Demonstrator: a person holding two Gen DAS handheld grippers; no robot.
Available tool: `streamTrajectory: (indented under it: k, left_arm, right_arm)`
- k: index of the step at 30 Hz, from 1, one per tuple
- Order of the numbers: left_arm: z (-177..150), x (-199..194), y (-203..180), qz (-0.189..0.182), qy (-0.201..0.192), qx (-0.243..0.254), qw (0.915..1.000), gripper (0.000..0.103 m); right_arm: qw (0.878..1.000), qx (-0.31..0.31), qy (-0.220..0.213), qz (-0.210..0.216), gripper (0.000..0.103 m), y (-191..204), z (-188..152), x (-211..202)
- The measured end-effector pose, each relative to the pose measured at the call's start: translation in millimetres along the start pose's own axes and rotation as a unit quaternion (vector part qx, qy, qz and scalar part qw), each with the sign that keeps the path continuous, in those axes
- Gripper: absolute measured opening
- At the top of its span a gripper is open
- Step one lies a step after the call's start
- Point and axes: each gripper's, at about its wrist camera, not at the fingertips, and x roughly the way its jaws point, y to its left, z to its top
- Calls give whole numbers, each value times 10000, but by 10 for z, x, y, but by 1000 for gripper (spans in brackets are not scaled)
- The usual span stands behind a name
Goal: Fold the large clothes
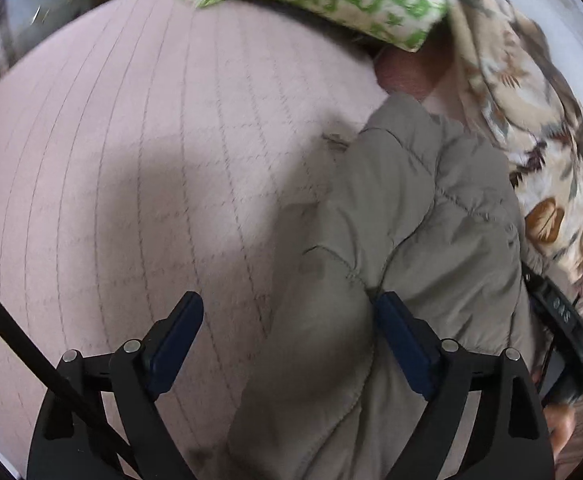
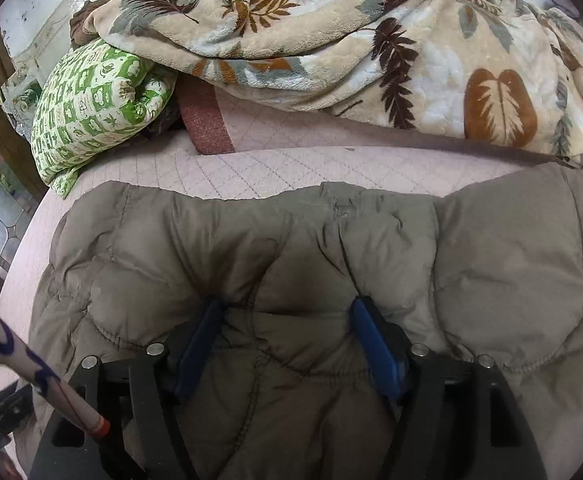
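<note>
A grey-brown quilted puffer jacket [image 1: 411,216] lies on a pink quilted bed cover [image 1: 131,160]. In the left wrist view it fills the right side. My left gripper [image 1: 287,312] is open, its jaws wide apart over the jacket's left edge, holding nothing. In the right wrist view the jacket [image 2: 491,272] spreads across the whole lower frame. My right gripper [image 2: 287,316] is open, with both blue fingers [image 2: 371,332] pressed down into the jacket's padding and a puffed fold between them.
A green-and-white patterned pillow [image 2: 95,108] lies at the far left of the bed. A beige leaf-print blanket [image 2: 371,40] is heaped along the back. The other gripper's black body [image 1: 567,328] shows at the right edge. The pink cover [image 2: 291,160] lies bare beyond the jacket.
</note>
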Motion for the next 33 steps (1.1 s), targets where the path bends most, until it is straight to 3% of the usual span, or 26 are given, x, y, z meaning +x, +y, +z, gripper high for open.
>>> streamTrajectory:
  k: [4,7,10,13,17,21,24,28,33]
  left_arm:
    - [-90,-417,-15,116,-334,297,9989,88]
    - [-196,-715,-19,302,-614,530,9962,88]
    - [-288,-846,25,433,-689,618,9948,88]
    - [-447,-905,109,564,-708,676,9936,88]
    - [-655,-893,203,701,-648,643,9934,88]
    - [-827,-930,228,682,-525,558,9947,88]
    - [-974,-1129,181,613,-695,662,9935,88]
    - [-1216,-1461,105,694,-1055,839,9884,88]
    - [-1511,-1776,55,752,-1404,958,9826,88]
  right_arm:
    - [9998,-4,181,13,74,24,81,-140]
    - [9985,283,-9,466,75,-80,40,-582]
    - [9976,360,-170,568,76,-242,-118,-984]
    - [9981,413,-227,398,76,-508,-417,-1328]
    - [9974,631,-284,-186,76,-982,-921,-1628]
    - [9939,819,-179,-723,76,-1388,-1293,-1653]
    - [9921,790,-110,-966,76,-1507,-1326,-1642]
    - [9919,882,-314,-857,77,-1426,-1322,-1897]
    - [9933,886,-464,-580,79,-1228,-1632,-2245]
